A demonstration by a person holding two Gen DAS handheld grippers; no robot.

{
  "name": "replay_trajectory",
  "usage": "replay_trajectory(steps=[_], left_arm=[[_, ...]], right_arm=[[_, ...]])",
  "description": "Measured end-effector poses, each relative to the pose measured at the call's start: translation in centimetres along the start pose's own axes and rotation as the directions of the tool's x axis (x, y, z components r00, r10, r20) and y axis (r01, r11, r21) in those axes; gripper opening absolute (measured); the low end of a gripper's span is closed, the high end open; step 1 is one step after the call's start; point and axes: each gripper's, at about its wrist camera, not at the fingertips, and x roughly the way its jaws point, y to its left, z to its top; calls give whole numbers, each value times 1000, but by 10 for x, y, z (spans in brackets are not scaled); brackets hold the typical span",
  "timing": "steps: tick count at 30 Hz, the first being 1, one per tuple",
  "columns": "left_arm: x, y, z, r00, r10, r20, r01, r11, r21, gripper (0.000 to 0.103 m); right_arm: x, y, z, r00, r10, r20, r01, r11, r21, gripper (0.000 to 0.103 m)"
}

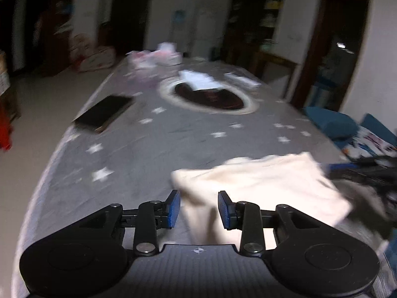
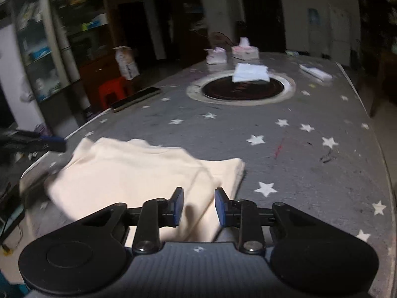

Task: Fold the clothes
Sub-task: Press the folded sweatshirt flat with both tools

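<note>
Across the lower frame of both views, the star-print table (image 2: 297,149) is carrying the cream garment (image 2: 129,173), folded and lying flat. Left gripper (image 1: 199,209) is hovering low over its edge, jaws apart, empty. Right gripper (image 2: 199,207) is doing likewise, jaws apart, gripping nothing.

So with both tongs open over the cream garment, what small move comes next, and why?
Probably lower and close both tongs on the near edge: the left tongs and right tongs stand open, each straddling a fold of the cream garment, which lies rumpled on the table.
</note>
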Motion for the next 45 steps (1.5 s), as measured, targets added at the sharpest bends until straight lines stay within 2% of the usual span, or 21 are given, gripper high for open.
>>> replay_trajectory(steps=[3, 5, 10, 11, 14, 17, 20, 24, 29, 31, 33, 36, 39, 45], left_arm=[[10, -23, -2, 998, -57, -12, 58, 995, 77, 36], [21, -30, -4, 998, -58, -25, 61, 991, 116, 36], [39, -29, -9, 998, -46, -43, 50, 993, 108, 36], [40, -28, -9, 998, -45, -43, 49, 993, 107, 37], [44, -25, -9, 998, -39, -48, 44, 993, 106, 37], [44, -25, -11, 998, -37, -53, 43, 993, 112, 37], [46, -23, -12, 997, -44, -57, 50, 992, 112, 38], [46, -20, -13, 998, -49, -49, 53, 994, 100, 38], [42, -16, -5, 998, -60, -20, 61, 994, 91, 36], [47, -17, 0, 998, -68, -16, 69, 994, 90, 32], [54, -20, 4, 997, -75, -17, 76, 993, 93, 24], [65, -23, 11, 996, -87, -19, 88, 991, 96, 21], [77, -22, 17, 996, -83, -26, 85, 993, 85, 20], [96, -13, 19, 996, -78, -33, 80, 996, 48, 21]], right_arm=[[14, -6, 1, 1000, 5, -5, -5, 999, 35, 25], [20, -8, 0, 1000, 7, -5, -6, 999, 53, 25], [31, -12, -1, 1000, 5, 1, -5, 995, 96, 24], [32, -10, -1, 1000, 6, 4, -6, 995, 97, 19], [31, 3, 0, 999, -35, 9, 34, 999, 27, 5], [27, 16, 4, 993, -114, 38, 116, 992, -58, 4], [25, 28, 7, 977, -199, 70, 207, 968, -138, 4], [41, 27, -5, 973, -227, 48, 232, 957, -174, 4], [29, 28, 9, 979, -193, 62, 201, 968, -149, 7], [25, 29, 15, 983, -169, 74, 178, 974, -139, 7], [28, 36, 22, 992, -105, 69, 114, 984, -135, 7], [42, 46, 29, 997, -47, 57, 55, 987, -150, 7], [61, 54, 36, 999, -23, 42, 29, 987, -156, 7], [83, 45, 34, 999, -49, 23, 52, 992, -116, 7]])
